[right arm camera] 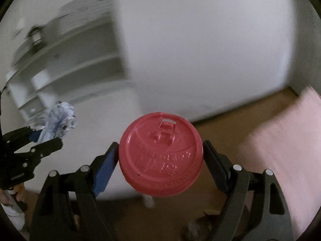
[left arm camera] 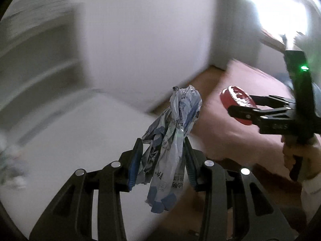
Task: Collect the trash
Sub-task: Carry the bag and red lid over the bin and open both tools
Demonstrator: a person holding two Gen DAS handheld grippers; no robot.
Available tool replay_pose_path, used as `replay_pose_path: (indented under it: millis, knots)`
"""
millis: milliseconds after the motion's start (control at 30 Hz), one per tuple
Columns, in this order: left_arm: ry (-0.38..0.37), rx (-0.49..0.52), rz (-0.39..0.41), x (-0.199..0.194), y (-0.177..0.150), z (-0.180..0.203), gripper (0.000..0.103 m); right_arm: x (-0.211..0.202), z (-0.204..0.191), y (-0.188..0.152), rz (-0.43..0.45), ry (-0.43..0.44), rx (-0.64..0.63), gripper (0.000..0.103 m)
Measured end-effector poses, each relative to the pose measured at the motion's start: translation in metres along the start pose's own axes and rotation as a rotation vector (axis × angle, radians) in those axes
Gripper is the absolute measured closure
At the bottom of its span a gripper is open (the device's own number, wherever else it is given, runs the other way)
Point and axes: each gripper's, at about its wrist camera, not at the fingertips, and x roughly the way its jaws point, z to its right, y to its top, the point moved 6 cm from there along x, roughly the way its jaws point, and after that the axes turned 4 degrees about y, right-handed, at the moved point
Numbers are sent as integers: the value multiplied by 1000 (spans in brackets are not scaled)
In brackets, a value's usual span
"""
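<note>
My left gripper [left arm camera: 163, 143] is shut on a crumpled blue-and-white plastic wrapper [left arm camera: 174, 132], which sticks up past the fingertips and hangs below them. My right gripper [right arm camera: 160, 146] is shut on a red plastic cup lid [right arm camera: 160, 154], its blue-padded fingers pressing the rim on both sides. In the left wrist view the right gripper [left arm camera: 238, 105] shows at the right with the red lid [left arm camera: 236, 100] in it. The right wrist view has the left gripper [right arm camera: 47, 135] at the left edge, carrying the wrapper [right arm camera: 60, 116]. Both are held in the air over a white table.
The round white table [left arm camera: 80, 136] lies below both grippers, with a white wall behind. A white shelf unit [right arm camera: 66, 60] stands blurred at the left. A pink rug [right arm camera: 284, 150] lies on the brown wooden floor [right arm camera: 230, 126] at the right. A bright window [left arm camera: 280, 10] is at the top right.
</note>
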Motion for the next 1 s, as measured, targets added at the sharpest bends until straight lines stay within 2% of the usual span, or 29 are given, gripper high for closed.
replay_pose_path:
  millis: [67,133,233,367,400,467,567,633,767,833,867,900,1000]
  knots:
    - [-72,80,-65,31,-8,58,64,-3,56,-41,-67,-44,86,22]
    - [-137,144,-168,71,-28,110,64,7,106,-94,-165,-45,189,22]
    - [-216,184,-378,145,-75,170,64,39,152,-170,-307,-29,315,22]
    - [-250,198,-634,226,-144,211,64,95,189,-264,-488,11,486,22]
    - [-247,199,-686,242,-161,218,64,109,195,-288,-533,29,540,22]
    - [-235,199,-759,265,-187,225,64,123,203,-314,-576,49,607,22]
    - [-221,188,-821,288,-209,228,64,134,215,-337,-598,54,675,22]
    - [-222,165,-844,297,-214,227,64,135,221,-339,-595,64,710,22]
    - [-238,121,-847,300,-218,221,63,132,227,-339,-567,87,749,20]
    - [-241,111,-840,302,-213,221,44,131,234,-335,-540,102,779,8]
    - [-248,100,-839,303,-214,219,20,130,236,-331,-525,104,788,6]
    - [-254,88,-826,304,-212,219,12,126,239,-329,-518,96,793,6]
    - [-261,78,-779,298,-200,220,12,119,252,-319,-508,45,797,6]
